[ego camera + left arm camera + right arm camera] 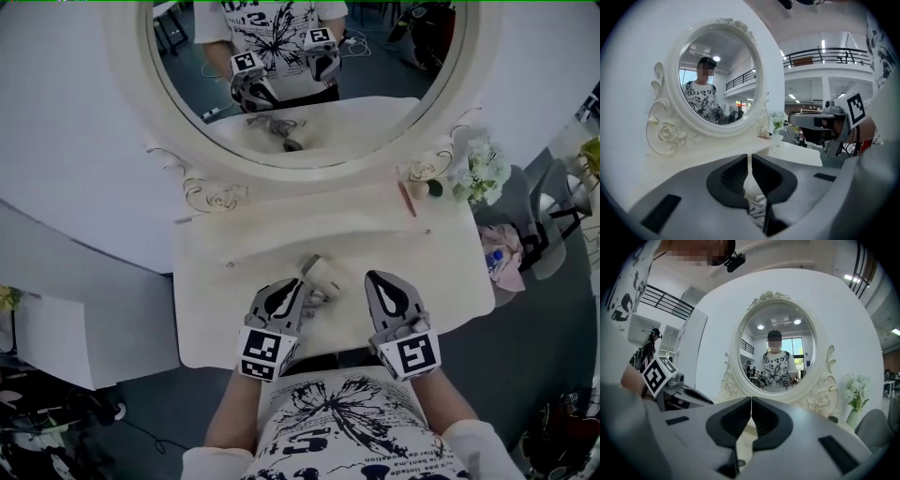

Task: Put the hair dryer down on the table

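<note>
The cream hair dryer (323, 275) lies on the white dressing table (441, 272), near its front middle, with its grey cord (317, 300) bunched beside it. My left gripper (298, 284) rests just left of the dryer. Its jaws stand together with only a thin slit between them. In the left gripper view the cord (758, 210) shows below the closed jaws of the left gripper (750, 161), and I see nothing pinched between the pads. My right gripper (372, 277) hovers to the right of the dryer, shut and empty. The right gripper view confirms this gripper (751, 404) holds nothing.
A large oval mirror (309, 84) in an ornate white frame stands at the back of the table. A vase of white flowers (483, 169), a small dark object (434, 187) and a pink pencil (407, 199) sit at the back right. A chair with a bag (506, 253) stands off the right edge.
</note>
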The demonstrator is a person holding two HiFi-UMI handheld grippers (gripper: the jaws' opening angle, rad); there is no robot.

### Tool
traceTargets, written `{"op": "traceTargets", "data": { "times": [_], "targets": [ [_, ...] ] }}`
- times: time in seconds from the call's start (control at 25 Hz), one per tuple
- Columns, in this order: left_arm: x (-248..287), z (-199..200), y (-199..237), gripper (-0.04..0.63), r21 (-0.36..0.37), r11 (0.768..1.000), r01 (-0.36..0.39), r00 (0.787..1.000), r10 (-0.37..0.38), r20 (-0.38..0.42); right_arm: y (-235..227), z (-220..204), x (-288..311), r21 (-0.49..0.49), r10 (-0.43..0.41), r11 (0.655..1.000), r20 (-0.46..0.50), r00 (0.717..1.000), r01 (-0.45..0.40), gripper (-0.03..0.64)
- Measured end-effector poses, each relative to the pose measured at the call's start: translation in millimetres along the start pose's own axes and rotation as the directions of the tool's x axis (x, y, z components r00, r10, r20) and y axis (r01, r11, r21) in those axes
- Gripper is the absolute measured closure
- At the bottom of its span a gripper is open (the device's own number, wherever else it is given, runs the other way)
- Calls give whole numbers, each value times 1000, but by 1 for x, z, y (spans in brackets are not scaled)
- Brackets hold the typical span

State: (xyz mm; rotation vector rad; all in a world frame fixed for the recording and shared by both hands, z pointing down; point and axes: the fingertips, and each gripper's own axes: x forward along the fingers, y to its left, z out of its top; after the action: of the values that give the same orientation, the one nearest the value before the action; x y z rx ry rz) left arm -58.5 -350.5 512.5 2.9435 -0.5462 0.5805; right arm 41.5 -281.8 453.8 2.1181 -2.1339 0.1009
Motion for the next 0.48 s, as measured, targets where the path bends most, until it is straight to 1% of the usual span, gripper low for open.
{"op": "traceTargets", "data": {
  "times": [0.12, 0.24, 0.36, 0.48],
  "targets": [
    [-18, 24, 9, 566, 24, 998, -56, 996, 54, 69, 7, 12, -2, -13, 13, 1000, 28, 1000, -12, 598],
    [-39, 49, 19, 574, 39, 994, -105, 984, 98, 148, 14, 24, -4, -23, 24, 999, 59, 998, -23, 598],
    [-60, 73, 26, 574, 41, 990, -132, 965, 118, 236, 18, 33, -6, -28, 24, 999, 87, 996, -22, 600],
    [-81, 96, 27, 574, 61, 988, -141, 935, 113, 337, 22, 40, -8, -35, 31, 999, 107, 994, -28, 600]
  ]
}}
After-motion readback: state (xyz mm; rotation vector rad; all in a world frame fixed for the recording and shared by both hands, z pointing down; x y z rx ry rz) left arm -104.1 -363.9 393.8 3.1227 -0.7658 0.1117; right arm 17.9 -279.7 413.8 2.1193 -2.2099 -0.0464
